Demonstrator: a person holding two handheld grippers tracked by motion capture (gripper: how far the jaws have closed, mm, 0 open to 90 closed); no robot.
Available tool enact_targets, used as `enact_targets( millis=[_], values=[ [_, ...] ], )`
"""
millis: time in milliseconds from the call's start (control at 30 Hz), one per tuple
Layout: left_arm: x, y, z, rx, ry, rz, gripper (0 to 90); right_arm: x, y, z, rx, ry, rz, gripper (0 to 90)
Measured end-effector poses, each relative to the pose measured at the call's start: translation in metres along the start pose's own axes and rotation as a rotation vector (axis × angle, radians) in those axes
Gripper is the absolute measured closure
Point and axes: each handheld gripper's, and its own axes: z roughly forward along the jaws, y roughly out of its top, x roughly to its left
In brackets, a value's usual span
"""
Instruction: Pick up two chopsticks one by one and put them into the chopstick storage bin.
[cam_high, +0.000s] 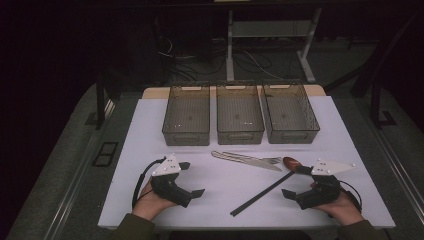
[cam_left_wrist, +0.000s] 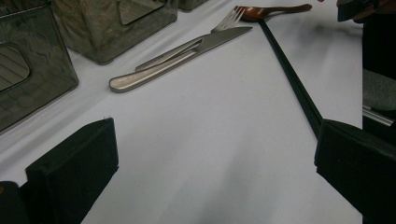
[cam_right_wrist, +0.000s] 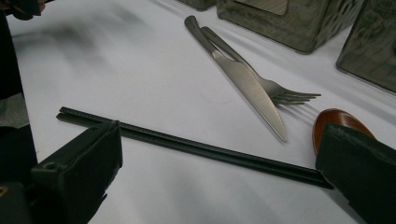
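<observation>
Open white table surface (cam_high: 220, 187) lies between the left gripper (cam_high: 192, 179) and the right gripper (cam_high: 295, 182) in the lower middle of the high view; passage there is unobstructed up to the black chopsticks (cam_high: 262, 194), which run diagonally from lower centre to upper right. Both grippers stand with jaws wide and nothing between them. Across the centre, a knife (cam_high: 245, 159) and fork (cam_high: 255, 158) lie touching, forming a low barrier ahead of the bins. A brown spoon (cam_high: 292, 163) sits just beside the right gripper's upper jaw. Three mesh bins (cam_high: 240, 135) stand side by side across the upper middle, blocking forward travel; narrow strips of bare table remain at their left and right flanks.
</observation>
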Motion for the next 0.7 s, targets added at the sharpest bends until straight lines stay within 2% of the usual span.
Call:
enact_targets(
  millis=[200,233,267,300,333,567,700],
  values=[
    [0.000,0.000,0.000,0.008,-0.003,0.006,0.0,0.002,0.002,-0.001,0.020,0.017,-0.010,0.9],
    [0.000,0.000,0.000,0.009,-0.002,0.008,0.0,0.003,0.003,-0.002,0.023,0.023,-0.011,1.6],
    [0.000,0.000,0.000,0.008,-0.005,0.008,0.0,0.004,0.005,-0.004,0.025,0.027,-0.017,6.8],
    [0.000,0.000,0.000,0.008,-0.005,0.008,0.0,0.004,0.005,-0.004,0.025,0.027,-0.017,6.8],
    [0.000,0.000,0.000,0.010,-0.004,0.007,0.0,0.006,0.006,-0.004,0.028,0.042,-0.017,17.1],
    [-0.001,0.000,0.001,0.012,-0.006,0.005,0.0,0.018,0.009,0.001,0.060,0.119,-0.058,48.1],
    [-0.001,0.000,0.001,0.014,-0.008,0.006,0.0,0.026,0.011,0.008,0.082,0.155,-0.084,61.5]
  ],
)
